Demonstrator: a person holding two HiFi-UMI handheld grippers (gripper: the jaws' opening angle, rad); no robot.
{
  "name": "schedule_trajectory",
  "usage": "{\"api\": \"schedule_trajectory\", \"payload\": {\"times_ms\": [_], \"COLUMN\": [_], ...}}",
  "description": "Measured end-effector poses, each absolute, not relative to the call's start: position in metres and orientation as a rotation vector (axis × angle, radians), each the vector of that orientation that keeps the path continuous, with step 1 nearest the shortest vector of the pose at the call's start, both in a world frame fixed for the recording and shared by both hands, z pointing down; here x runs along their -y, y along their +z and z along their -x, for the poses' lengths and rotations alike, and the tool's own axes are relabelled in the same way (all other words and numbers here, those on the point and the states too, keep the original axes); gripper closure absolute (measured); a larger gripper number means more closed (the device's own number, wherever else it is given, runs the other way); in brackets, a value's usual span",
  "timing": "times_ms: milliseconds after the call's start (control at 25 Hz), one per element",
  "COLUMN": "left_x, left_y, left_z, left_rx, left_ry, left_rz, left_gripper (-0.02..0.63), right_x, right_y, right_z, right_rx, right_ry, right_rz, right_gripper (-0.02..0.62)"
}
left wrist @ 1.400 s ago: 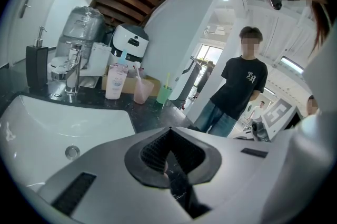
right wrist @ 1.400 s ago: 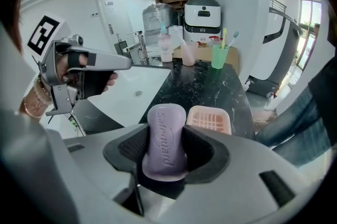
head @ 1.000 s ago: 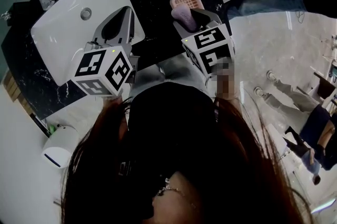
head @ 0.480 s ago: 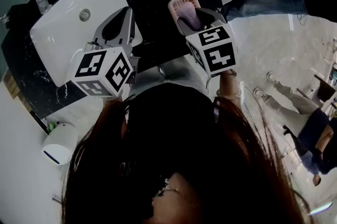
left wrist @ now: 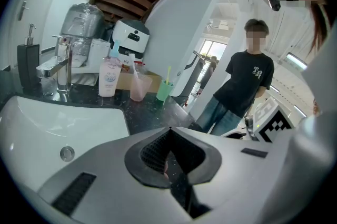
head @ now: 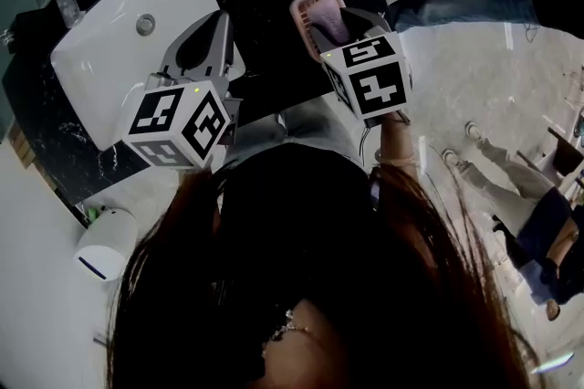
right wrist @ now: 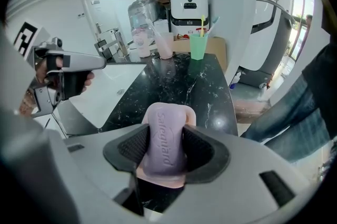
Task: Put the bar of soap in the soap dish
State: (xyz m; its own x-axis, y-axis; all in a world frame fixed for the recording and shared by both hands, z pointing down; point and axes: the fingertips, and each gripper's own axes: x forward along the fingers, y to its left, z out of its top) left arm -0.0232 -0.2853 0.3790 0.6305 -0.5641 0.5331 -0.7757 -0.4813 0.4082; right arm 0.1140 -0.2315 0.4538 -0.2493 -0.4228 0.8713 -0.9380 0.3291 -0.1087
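Right claw [right wrist: 166,150] pinching soap bar [right wrist: 164,136], moved closer over soap dish [head: 307,9]; left claw [left wrist: 167,153] pressed together, unmoved.

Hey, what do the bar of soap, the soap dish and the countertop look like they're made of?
The bar of soap is a pale lilac, matte, waxy solid with a brand name pressed into it. The soap dish is smooth, even pink with rounded edges, probably moulded plastic. The countertop is glossy black stone, likely marble, going by its white veins and reflections.

White sink [head: 109,36], chrome faucet [left wrist: 59,63], black marble counter [right wrist: 176,83], green cup [right wrist: 198,47], pink cup [right wrist: 165,46], bystander in black T-shirt [left wrist: 243,86]
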Motion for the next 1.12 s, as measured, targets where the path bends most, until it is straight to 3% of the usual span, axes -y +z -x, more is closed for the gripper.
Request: {"api": "schedule_trajectory", "payload": {"times_ms": [1120], "left_x": [0.288], "left_y": [0.388], "left_z": [0.026], "left_rx": [1.038], "left_ry": [0.471], "left_rz": [-2.203], "left_gripper": [0.614], "right_x": [0.237], "right_y": [0.466], "right_z": [-0.108], "right_rx": [1.825], "right_ry": [0.899], "right_rz": [-1.191], "right_gripper": [0.39]}}
